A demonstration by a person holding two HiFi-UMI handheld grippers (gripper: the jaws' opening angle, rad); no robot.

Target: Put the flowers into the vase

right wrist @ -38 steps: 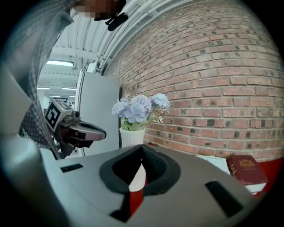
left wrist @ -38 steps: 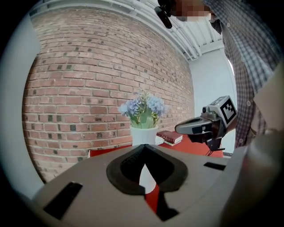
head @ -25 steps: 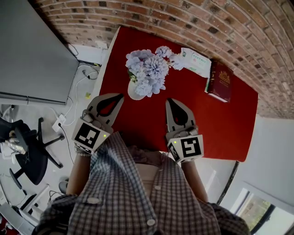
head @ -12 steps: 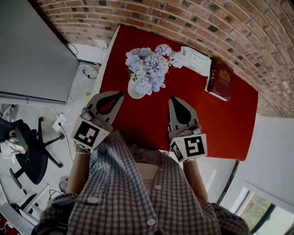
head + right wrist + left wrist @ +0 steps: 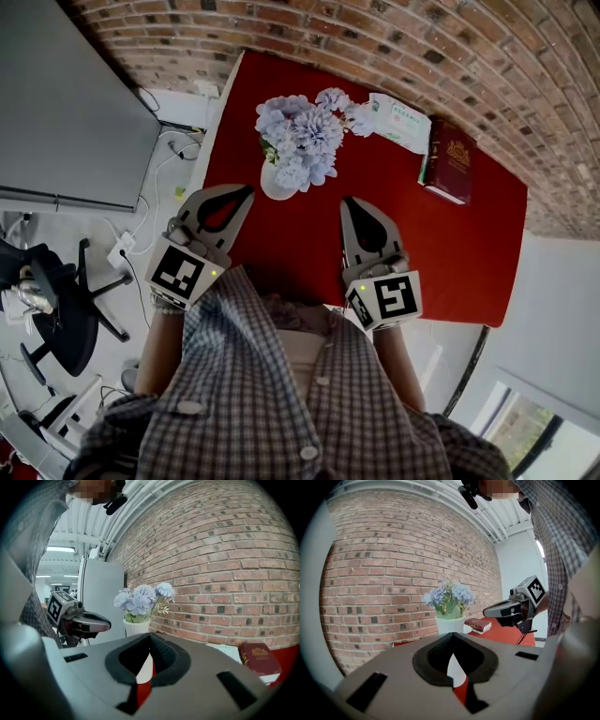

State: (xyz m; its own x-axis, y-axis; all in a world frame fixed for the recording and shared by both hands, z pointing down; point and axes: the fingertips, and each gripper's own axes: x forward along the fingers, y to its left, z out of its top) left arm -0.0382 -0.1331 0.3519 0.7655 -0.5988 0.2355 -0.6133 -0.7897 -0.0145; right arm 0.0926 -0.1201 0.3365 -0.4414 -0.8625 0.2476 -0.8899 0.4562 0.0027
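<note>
The flowers point(image 5: 300, 141) stand in the white vase point(image 5: 274, 186), on the far left part of the red table point(image 5: 450, 253). We see no loose flower anywhere on the table, so we judge the task is finished and nothing is left to put in. Our left gripper point(image 5: 247, 193) and right gripper point(image 5: 348, 202) hover above the near side of the table, short of the vase. Both have their jaws pressed together with nothing between them. Further right lie a paper packet point(image 5: 399, 122) and a dark red book point(image 5: 449, 163). Behind the table is a brick wall point(image 5: 422, 47). At the left we see a grey panel point(image 5: 66, 122), cables and an office chair point(image 5: 58, 305) on the floor.
</note>
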